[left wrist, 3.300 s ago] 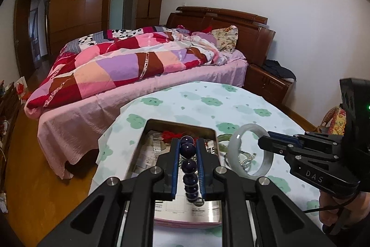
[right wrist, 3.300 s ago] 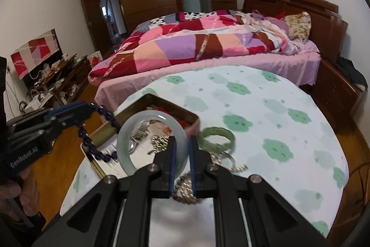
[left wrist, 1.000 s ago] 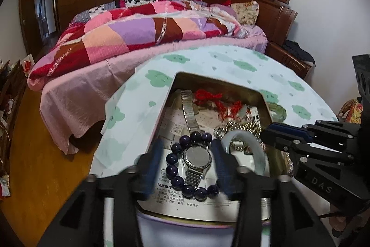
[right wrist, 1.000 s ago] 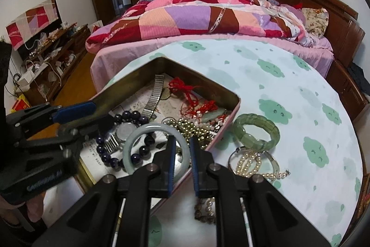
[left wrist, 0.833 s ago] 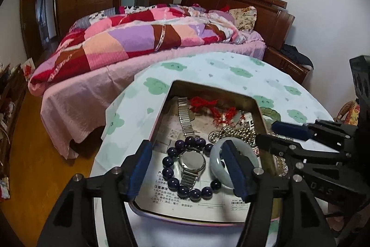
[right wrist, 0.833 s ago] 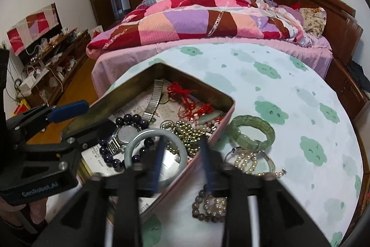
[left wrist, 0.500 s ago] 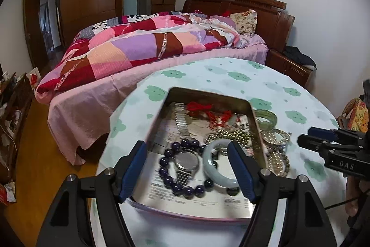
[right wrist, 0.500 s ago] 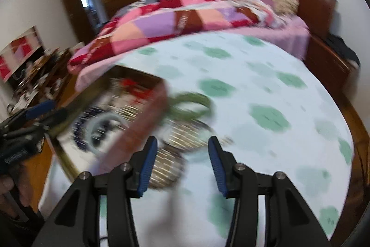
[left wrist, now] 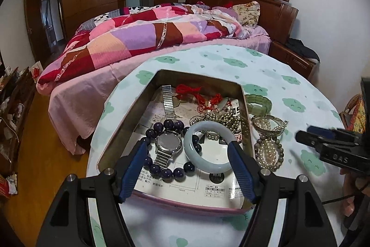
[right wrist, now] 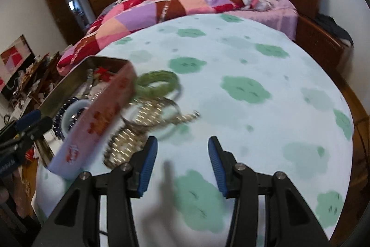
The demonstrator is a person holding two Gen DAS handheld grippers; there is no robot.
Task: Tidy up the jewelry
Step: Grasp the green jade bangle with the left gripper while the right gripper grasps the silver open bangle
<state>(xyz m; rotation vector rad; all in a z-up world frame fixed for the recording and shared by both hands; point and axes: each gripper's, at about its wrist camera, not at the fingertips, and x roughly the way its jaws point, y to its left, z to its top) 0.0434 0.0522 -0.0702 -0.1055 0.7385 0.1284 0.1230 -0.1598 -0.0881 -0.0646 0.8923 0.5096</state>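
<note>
A metal tin (left wrist: 244,117) on the round table holds a dark bead bracelet (left wrist: 154,168), a wristwatch (left wrist: 167,142), a pale jade bangle (left wrist: 208,164), a pearl strand and red cord. My left gripper (left wrist: 187,149) is open and empty above the tin's near end. Right of the tin lie a green bracelet (left wrist: 258,103), a silver bangle (left wrist: 268,123) and pearl strands (left wrist: 269,152). My right gripper (right wrist: 182,147) is open and empty over bare tablecloth, right of that pile; the green bracelet (right wrist: 159,82) and the tin (right wrist: 104,117) show blurred in its view.
The table (left wrist: 289,85) has a white cloth with green clouds. A bed with a patchwork quilt (left wrist: 143,38) stands behind it, a wooden nightstand (left wrist: 291,59) at right, wardrobes at the back. Wooden floor and clutter lie at left.
Both grippers opened, leaving the bead bracelet and the jade bangle in the tin. The left gripper drew back; the right gripper swung right, away from the tin, over the tablecloth.
</note>
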